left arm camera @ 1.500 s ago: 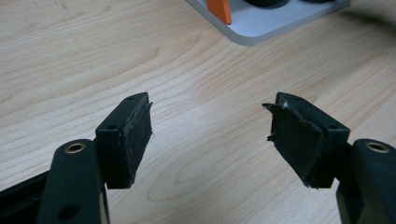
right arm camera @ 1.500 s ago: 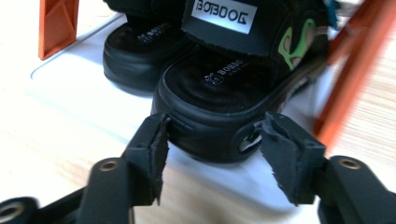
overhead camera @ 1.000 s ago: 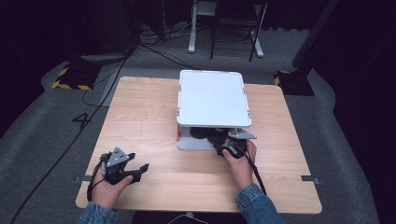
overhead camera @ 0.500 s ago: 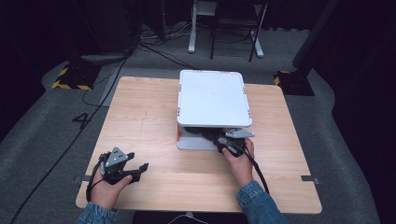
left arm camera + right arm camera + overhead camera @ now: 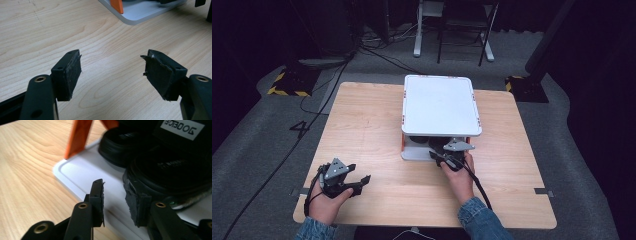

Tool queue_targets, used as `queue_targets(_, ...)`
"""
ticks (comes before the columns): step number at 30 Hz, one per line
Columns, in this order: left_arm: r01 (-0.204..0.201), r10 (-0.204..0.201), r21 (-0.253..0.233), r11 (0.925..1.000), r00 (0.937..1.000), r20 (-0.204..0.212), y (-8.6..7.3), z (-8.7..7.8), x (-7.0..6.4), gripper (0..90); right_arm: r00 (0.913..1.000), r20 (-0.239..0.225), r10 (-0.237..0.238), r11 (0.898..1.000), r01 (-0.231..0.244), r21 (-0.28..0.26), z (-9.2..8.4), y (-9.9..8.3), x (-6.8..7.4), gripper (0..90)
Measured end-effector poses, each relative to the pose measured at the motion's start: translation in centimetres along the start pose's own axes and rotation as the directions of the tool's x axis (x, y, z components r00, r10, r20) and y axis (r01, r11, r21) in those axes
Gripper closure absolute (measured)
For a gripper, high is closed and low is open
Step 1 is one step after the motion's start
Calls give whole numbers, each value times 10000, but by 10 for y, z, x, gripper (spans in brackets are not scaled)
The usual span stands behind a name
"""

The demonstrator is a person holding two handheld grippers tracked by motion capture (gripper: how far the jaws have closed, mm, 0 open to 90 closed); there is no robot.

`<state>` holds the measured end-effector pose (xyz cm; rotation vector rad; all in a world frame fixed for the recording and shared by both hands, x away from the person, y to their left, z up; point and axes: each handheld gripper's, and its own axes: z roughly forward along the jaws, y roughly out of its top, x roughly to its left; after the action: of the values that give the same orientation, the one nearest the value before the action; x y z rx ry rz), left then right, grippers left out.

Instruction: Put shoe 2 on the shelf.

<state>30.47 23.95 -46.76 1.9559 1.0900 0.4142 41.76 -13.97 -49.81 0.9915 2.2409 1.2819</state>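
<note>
Right gripper (image 5: 113,202) jaws just closing, narrow gap, nothing between; black shoe (image 5: 170,172) touches right pad, on white shelf (image 5: 82,173), lower center.

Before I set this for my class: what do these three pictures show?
A person holds a two-jaw tool in each hand. One picture looks down from above. The other two come from cameras riding on the tools, looking along their black jaws. On the wooden table stands a white two-level rack with orange posts. The left hand-held gripper is open over bare wood, holding nothing. The right hand-held gripper is at the rack's lower level beside a black shoe. Its jaws have just been closing, and the narrow gap between them looks empty.
</note>
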Motion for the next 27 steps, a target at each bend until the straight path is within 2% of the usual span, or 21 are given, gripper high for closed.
queue_targets(2, 40, -40, -23, 10000, 10000, 14, 0, 0, 0, 298, 9995, 309, -16, 9998, 11, 175, -4, -1, -4, 695)
queue_targets(3, 55, -55, -23, 10000, 10000, 20, 0, -1, 0, 298, 9990, 411, 146, 9998, -151, 118, -8, -2, -9, 675)
queue_targets(6, 18, -18, -14, 10000, 10000, 39, 0, 0, -1, 298, 9991, 405, 114, 9997, -124, 233, -9, -2, -9, 671)
queue_targets(9, -11, 11, 2, 10000, 10000, 39, 0, 0, -2, 298, 9975, 709, -79, 9994, 55, 344, -11, -3, -10, 674)
queue_targets(11, 46, -46, -24, 10000, 10000, 30, 0, 0, -3, 298, 9966, 817, 82, 9993, -112, 366, -11, -3, -11, 633)
queue_targets(13, 16, -16, -25, 10000, 10000, 5, 0, -1, -1, 298, 9995, 279, 169, 9994, -177, 288, -11, -2, -11, 495)
queue_targets(15, 41, -41, -41, 10000, 10000, -16, 0, -1, -1, 298, 10000, -41, -7, 9999, 7, 129, -16, -2, -10, 463)
queue_targets(17, 29, -29, -60, 10000, 10000, -19, 0, -1, 0, 298, 9987, -491, -137, 9999, 134, -70, -28, -1, -9, 441)
queue_targets(20, 56, -56, -36, 10000, 10000, -13, 0, -1, 0, 298, 9979, -552, -351, 9986, 328, -419, -53, -2, -10, 432)
queue_targets(22, 97, -97, -58, 9999, 10000, -18, 0, -2, 0, 298, 9983, -459, -359, 9970, 326, -695, -72, -4, -13, 430)
queue_targets(25, 86, -86, -105, 9999, 10000, -23, 1, -5, 2, 297, 9991, -199, -367, 9967, 351, -731, -98, -3, -21, 425)
queue_targets(27, 150, -150, -137, 9998, 9999, -32, 2, -7, 3, 295, 9999, 101, -50, 9968, 58, -793, -115, -2, -29, 425)
